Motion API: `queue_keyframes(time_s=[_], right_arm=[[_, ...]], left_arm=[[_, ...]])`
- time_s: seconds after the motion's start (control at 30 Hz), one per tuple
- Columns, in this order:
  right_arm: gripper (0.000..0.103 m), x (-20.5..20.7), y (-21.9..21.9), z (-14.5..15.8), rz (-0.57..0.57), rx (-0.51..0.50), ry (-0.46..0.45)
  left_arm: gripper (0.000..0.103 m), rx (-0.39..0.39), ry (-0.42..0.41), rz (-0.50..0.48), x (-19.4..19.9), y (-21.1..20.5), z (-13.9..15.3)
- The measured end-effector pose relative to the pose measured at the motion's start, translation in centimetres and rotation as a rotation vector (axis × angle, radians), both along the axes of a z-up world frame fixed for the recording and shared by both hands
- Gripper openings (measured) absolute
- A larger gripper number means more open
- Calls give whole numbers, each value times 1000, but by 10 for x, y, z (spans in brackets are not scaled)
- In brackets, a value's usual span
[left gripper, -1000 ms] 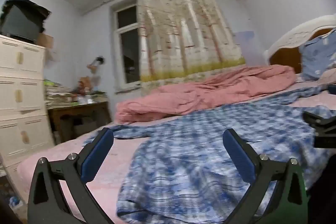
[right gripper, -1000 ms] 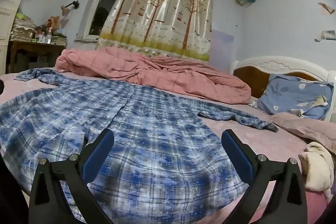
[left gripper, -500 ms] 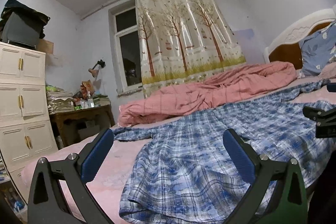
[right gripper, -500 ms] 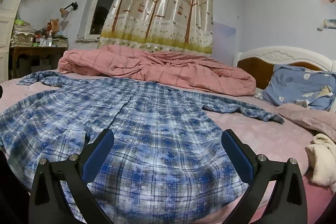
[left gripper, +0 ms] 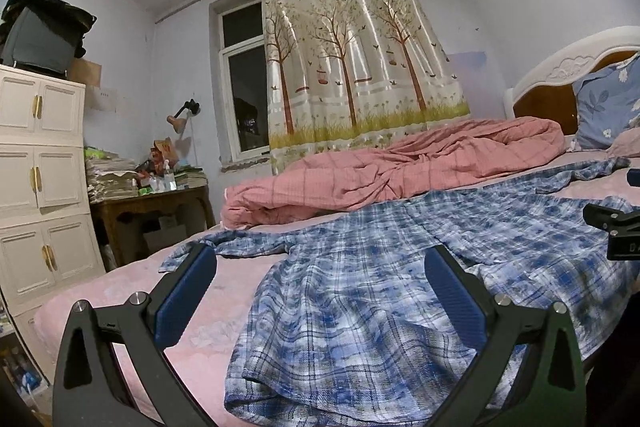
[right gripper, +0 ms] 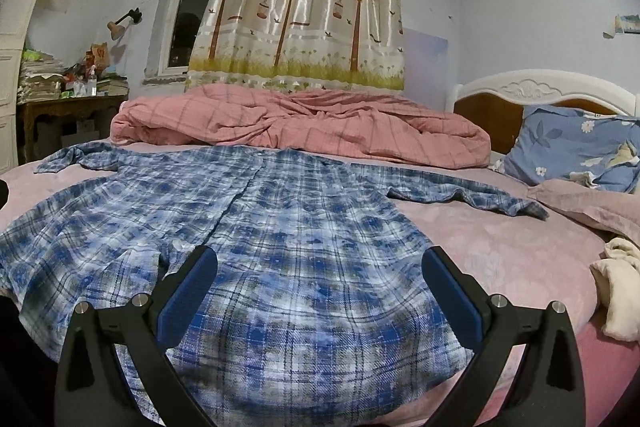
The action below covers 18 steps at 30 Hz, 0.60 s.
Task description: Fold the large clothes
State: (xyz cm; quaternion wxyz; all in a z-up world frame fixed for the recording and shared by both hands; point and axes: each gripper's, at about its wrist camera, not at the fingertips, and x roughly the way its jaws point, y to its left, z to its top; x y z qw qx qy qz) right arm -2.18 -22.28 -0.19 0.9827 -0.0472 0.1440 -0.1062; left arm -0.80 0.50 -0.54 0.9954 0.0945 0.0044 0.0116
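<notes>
Blue plaid shirt [right gripper: 280, 227] spread flat on the pink bed [right gripper: 500, 247], body toward the near edge and both sleeves reaching out sideways toward the quilt [right gripper: 300, 123], a pink checked heap lying just beyond the shirt along the bed's far side. Right gripper [right gripper: 316, 291]: fingers wide apart, holding nothing, poised low over the shirt's near hem; whether the tips touch the cloth cannot be told, since the finger bases fill the lower frame and cut off the hem's nearest stretch. Left gripper [left gripper: 320, 287]: fingers likewise spread and empty, near the shirt's left hem corner, one finger over bare bed and the other over plaid [left gripper: 380, 287]; contact again unclear. In the left view the shirt's right part runs behind a dark clamp-like piece at the frame edge, probably the other gripper, only partly in view. Right of the shirt lie a blue flowered pillow [right gripper: 576, 147] against the headboard [right gripper: 532, 87] and a cream cloth [right gripper: 618, 287], cut off by the frame so that its kind cannot be made out. Beyond the quilt hangs a tree-print curtain [right gripper: 304, 7], covering part of a dark window [left gripper: 244, 107]. Left of the shirt, off the bed, stand a cluttered desk [left gripper: 152, 203], its small items too blurred to name, and a white cabinet [left gripper: 40, 187].
</notes>
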Motion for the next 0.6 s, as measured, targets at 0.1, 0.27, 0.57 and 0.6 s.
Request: queue_keyframes(time_s=[0.1,0.27,0.57,0.6], right_arm=[[103,-1,1,0,-3,-4,-5],[103,0,-1,0,0,1,1],[103,0,-1,-1,-1,5,0],[103,0,-1,-1,-1,4,1]], left_arm=[[103,14,2,3,-1,-1,0],[103,-4,-24,1,-5,4,3],[103,-27,1,-4,0,12,3],[103,-24,2,-11,0,10,2]])
